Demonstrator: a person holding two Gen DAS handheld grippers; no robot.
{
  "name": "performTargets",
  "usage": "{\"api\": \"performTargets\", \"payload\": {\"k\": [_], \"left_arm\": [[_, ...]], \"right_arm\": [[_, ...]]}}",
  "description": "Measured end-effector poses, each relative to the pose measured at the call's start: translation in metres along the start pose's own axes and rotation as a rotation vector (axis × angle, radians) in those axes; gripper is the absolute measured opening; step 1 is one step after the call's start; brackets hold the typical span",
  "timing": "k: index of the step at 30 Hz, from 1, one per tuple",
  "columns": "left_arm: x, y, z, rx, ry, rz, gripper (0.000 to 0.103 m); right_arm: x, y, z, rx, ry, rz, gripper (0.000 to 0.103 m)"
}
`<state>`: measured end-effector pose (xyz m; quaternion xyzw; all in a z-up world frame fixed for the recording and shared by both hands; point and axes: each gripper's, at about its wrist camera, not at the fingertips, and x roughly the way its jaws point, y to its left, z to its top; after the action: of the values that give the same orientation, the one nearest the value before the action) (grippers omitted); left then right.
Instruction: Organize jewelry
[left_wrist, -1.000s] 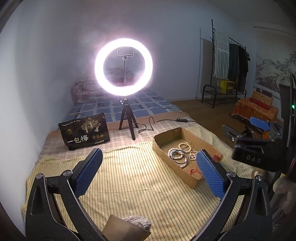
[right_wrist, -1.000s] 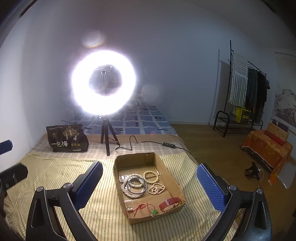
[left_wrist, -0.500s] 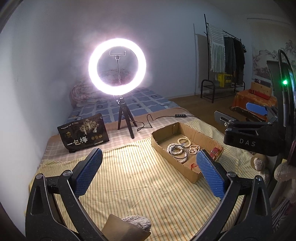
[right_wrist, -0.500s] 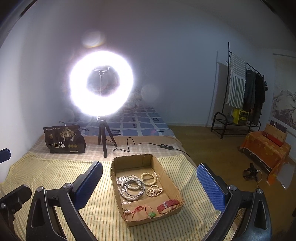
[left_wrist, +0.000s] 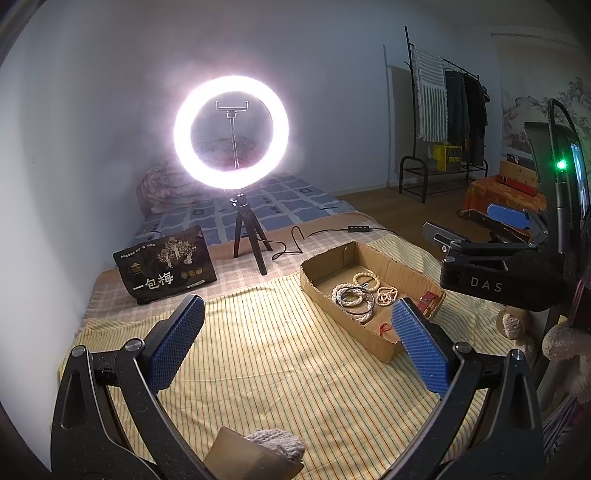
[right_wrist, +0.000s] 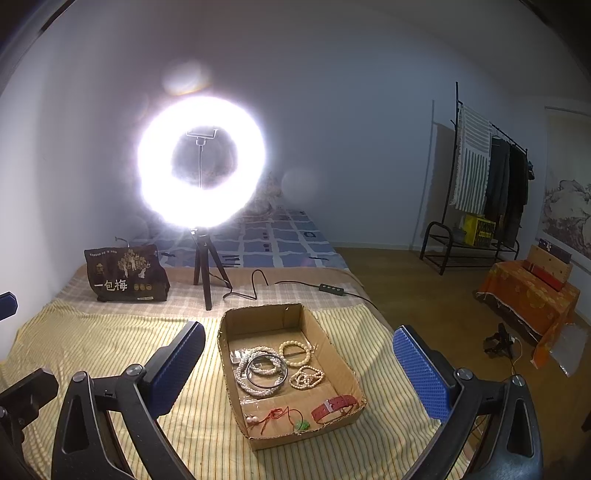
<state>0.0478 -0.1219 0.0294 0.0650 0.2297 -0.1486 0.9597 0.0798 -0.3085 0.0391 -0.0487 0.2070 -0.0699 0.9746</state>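
Hovering with jaws apart and empty, both grippers (left_wrist: 297, 341) (right_wrist: 299, 367) have edged nearer the cardboard box (right_wrist: 334, 426) on the bed, where the jewelry (right_wrist: 264, 371) lies gathered.

One cardboard box (right_wrist: 334, 350) holds three bead bracelets (right_wrist: 295, 353), one red strap (right_wrist: 334, 403) and one red cord (right_wrist: 275, 415); one ring light (right_wrist: 201, 162) and one dark bag (right_wrist: 123, 275) stand behind.

The ring light (right_wrist: 201, 162) is glaring so hard that it is washing out the bedding behind it. The left gripper's near finger (left_wrist: 419, 345) is covering part of the cardboard box (left_wrist: 373, 343). The tiny charms (right_wrist: 275, 417) inside are blurring together.
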Motion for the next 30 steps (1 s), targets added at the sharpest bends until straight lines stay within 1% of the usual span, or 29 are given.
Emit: {"api": "performTargets", "payload": {"k": [30], "left_arm": [[-0.0007,-0.0038,0.0011,0.004,-0.002,-0.002,0.103]], "right_arm": [[0.0025,-0.0013,-0.0053,0.002,0.017,-0.004,0.103]]}}
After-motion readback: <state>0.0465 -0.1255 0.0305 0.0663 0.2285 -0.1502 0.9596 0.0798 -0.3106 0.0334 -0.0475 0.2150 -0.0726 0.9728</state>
